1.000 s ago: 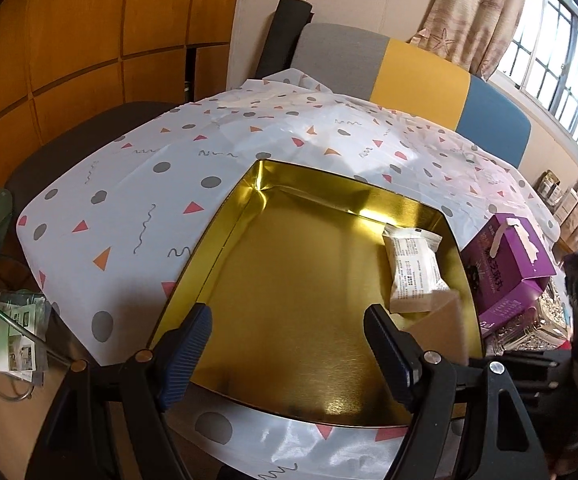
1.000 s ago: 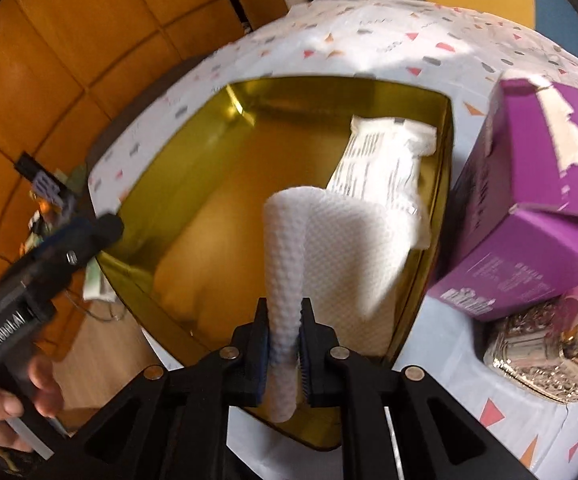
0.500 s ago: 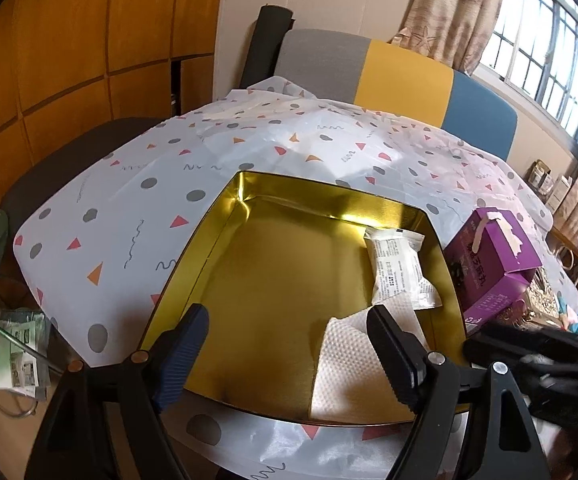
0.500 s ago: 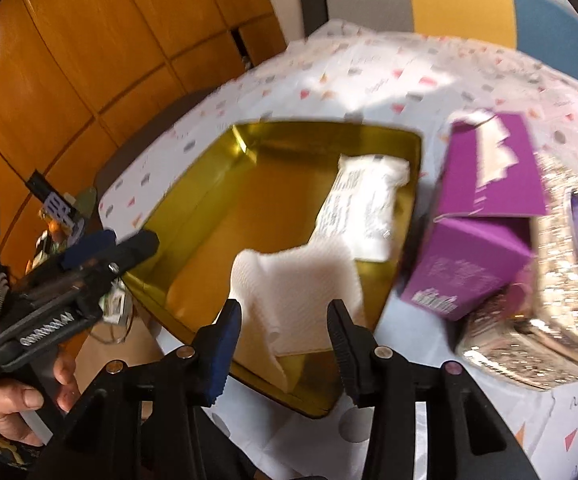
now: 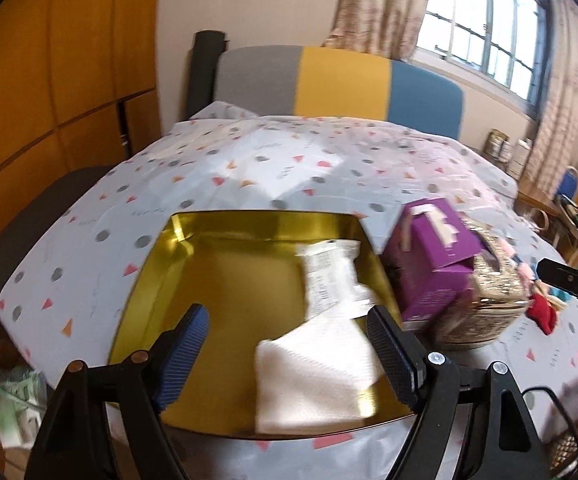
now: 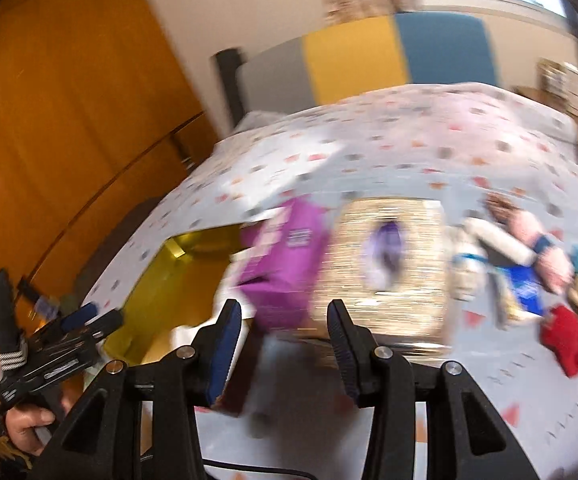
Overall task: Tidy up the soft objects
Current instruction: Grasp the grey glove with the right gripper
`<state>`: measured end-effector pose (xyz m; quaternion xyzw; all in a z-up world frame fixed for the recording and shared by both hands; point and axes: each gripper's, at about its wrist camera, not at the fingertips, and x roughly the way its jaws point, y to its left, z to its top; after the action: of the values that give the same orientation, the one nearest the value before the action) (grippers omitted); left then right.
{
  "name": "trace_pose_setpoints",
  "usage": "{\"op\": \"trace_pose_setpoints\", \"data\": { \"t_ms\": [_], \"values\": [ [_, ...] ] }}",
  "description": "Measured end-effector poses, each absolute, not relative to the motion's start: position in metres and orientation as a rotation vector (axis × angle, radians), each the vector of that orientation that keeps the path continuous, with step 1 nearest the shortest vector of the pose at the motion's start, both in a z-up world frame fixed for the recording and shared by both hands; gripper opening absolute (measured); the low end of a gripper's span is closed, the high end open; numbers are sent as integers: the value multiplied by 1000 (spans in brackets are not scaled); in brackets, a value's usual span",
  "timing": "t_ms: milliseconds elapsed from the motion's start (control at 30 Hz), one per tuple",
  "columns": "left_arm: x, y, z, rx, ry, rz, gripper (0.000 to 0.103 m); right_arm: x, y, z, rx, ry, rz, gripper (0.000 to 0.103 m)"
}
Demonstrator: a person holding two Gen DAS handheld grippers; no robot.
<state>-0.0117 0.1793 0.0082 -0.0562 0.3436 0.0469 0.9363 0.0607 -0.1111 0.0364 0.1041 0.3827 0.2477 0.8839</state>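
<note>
A gold tray (image 5: 161, 264) lies on the patterned tablecloth. Inside it, at the near right, rests a folded white cloth (image 5: 313, 376), and behind that a white wrapped packet (image 5: 329, 276). My left gripper (image 5: 289, 352) hovers open over the tray's near edge, nothing between its fingers. In the blurred right wrist view, my right gripper (image 6: 285, 344) stands open and empty, facing a purple box (image 6: 285, 264) and a glittery gold box (image 6: 389, 264). Further right lie a red soft item (image 6: 565, 340), a doll (image 6: 517, 236) and other small soft things.
The purple box (image 5: 433, 256) and glittery box (image 5: 485, 300) stand just right of the tray. A grey, yellow and blue sofa back (image 5: 341, 80) rises behind the table. Orange wood panels (image 5: 49, 80) line the left. The far half of the cloth (image 5: 289, 160) is bare.
My right gripper let go of the white cloth, which now lies in the tray, then swung right and up toward the boxes and toys. My left gripper drew back and rose a little.
</note>
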Motion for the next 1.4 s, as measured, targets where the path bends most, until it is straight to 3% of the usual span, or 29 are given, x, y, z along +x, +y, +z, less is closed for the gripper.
{"op": "trace_pose_setpoints", "data": {
  "t_ms": [433,967,1200,1400],
  "values": [
    [-2,116,7,-31,742,-67,83,135,-249,-18,532,923,239,44],
    [16,116,-4,-39,793,-60,84,243,-230,-77,601,1134,311,40],
    [21,109,-1,-31,793,-75,84,253,-224,-100,542,1205,289,42],
    [25,96,18,-9,745,-116,84,238,-229,-96,499,1228,332,35]
  ]
}}
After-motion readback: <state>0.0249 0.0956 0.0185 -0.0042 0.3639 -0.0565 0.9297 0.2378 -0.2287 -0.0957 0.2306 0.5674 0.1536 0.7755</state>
